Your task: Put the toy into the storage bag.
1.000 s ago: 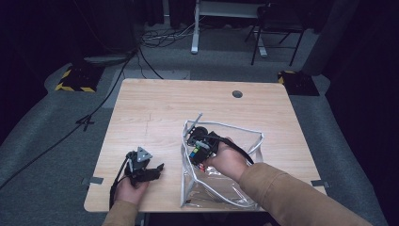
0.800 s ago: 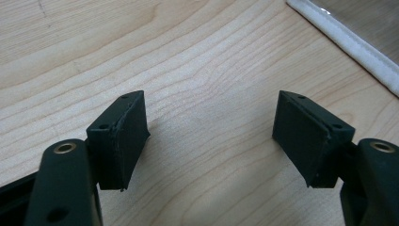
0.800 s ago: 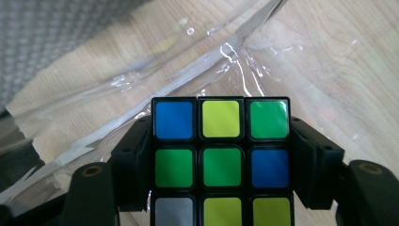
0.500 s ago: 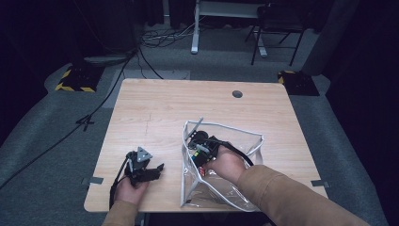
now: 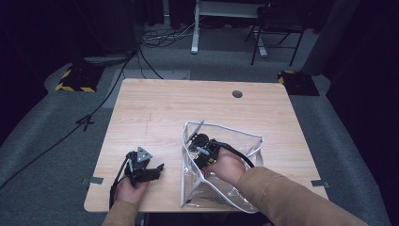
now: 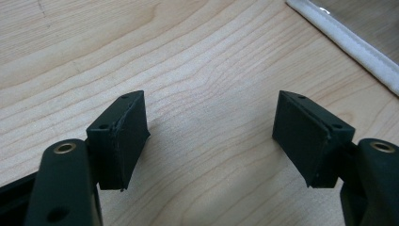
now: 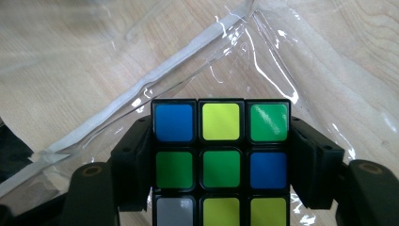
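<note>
I am clamping a puzzle cube (image 7: pixel 221 162) between the two jaws of my right gripper (image 5: pixel 201 149), holding it inside the mouth of a clear plastic bag (image 5: pixel 244 146) lying near the front edge of the table (image 5: pixel 155 108). My left gripper (image 6: pixel 209 136) is resting spread and empty over bare wood near the front left corner. I am judging that the loose film may be snagging my jaws, dragging the unheld bag, or the cube may be slipping out. I am reading no writing or brand anywhere.
</note>
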Motion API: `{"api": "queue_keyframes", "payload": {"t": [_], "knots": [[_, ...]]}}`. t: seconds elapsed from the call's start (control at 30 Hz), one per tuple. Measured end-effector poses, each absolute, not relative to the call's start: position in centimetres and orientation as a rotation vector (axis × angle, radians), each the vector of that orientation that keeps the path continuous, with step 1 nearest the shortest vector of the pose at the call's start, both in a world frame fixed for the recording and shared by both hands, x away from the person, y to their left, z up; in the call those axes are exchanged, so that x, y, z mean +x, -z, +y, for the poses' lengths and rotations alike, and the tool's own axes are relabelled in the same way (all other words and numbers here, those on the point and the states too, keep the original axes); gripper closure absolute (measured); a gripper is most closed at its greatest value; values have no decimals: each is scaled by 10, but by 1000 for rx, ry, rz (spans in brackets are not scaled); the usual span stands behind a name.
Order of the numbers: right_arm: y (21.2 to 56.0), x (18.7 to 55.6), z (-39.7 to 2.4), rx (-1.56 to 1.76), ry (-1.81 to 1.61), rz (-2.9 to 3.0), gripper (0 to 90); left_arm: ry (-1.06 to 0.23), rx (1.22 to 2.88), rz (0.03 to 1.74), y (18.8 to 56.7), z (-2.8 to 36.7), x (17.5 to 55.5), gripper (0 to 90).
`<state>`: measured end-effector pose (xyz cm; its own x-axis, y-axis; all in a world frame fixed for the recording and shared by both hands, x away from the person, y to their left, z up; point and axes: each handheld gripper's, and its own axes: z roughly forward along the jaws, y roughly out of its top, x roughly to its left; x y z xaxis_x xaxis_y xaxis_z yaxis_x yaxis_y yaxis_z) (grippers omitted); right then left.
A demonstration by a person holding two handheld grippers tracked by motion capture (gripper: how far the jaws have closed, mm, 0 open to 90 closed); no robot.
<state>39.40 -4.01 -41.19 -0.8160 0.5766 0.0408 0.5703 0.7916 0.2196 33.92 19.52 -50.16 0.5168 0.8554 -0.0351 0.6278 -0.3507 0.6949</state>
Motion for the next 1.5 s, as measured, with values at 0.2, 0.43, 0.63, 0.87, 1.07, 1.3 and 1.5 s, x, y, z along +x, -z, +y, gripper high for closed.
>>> {"api": "queue_keyframes", "payload": {"t": [0.2,0.43,0.63,0.87,1.07,1.3,1.5], "knots": [[413,394,-39,939,-345,2942,338,-444,2099,1203,502,195,339,274],[412,394,-37,939,-333,2927,269,-444,2098,1203,502,195,339,273],[406,395,-39,953,-307,2934,264,-444,2099,1203,502,195,339,273],[380,394,-47,918,-426,2899,263,-443,2098,1203,502,195,339,273],[358,385,-49,900,-494,2878,263,-444,2098,1204,502,195,339,274],[338,382,-55,805,-625,2837,266,-444,2101,1202,502,195,339,273],[320,377,-64,797,-740,2810,265,-447,2104,1206,501,196,339,273]]}}
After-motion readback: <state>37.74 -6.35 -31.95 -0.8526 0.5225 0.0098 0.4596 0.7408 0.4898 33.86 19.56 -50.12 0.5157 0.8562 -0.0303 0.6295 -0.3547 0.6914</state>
